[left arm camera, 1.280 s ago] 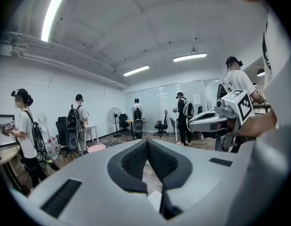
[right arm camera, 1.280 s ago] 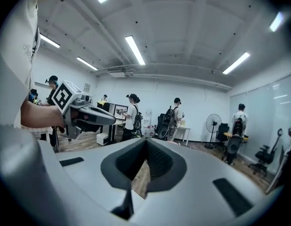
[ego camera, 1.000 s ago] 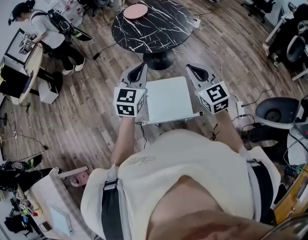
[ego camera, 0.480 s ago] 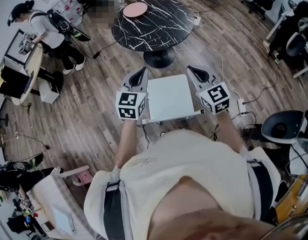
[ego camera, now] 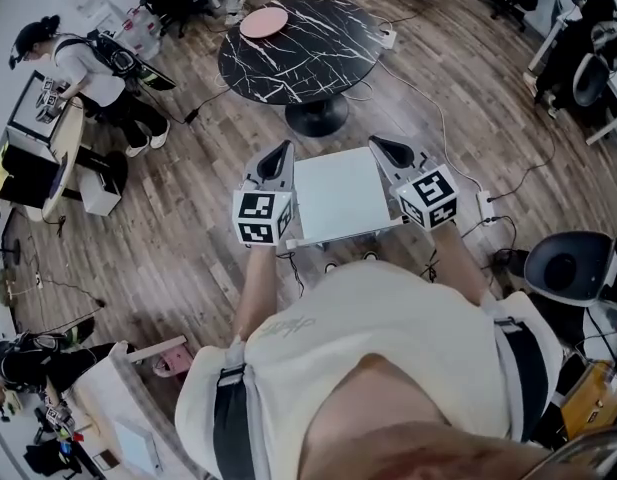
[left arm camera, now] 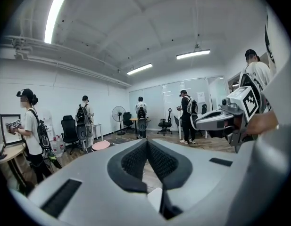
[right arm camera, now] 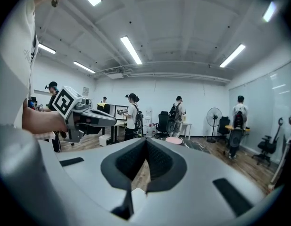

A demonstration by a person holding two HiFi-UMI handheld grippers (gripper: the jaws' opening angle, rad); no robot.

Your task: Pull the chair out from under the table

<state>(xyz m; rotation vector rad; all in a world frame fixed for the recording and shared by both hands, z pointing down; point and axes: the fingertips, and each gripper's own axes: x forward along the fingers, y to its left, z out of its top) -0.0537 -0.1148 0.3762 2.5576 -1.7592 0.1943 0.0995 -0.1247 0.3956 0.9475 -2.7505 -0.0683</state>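
Observation:
A white square-topped piece of furniture [ego camera: 338, 196] stands in front of me in the head view; I cannot tell whether it is a chair seat or a small table. My left gripper [ego camera: 280, 153] is held over its left edge, jaws shut on nothing. My right gripper [ego camera: 380, 146] is held over its right edge, also shut and empty. Beyond them stands a round black marble table [ego camera: 293, 48] on a pedestal. Both gripper views look level across the room, with the closed left gripper [left arm camera: 147, 142] and the closed right gripper [right arm camera: 146, 142] in the foreground.
A pink round dish [ego camera: 263, 23] lies on the marble table. A dark office chair [ego camera: 563, 268] stands at my right, and cables [ego camera: 428, 98] trail over the wood floor. A person [ego camera: 83, 63] stands at a desk on the left. Several more people stand further off.
The left gripper has sunk slightly beside the white top. The head view has shifted a little. Both grippers stay shut.

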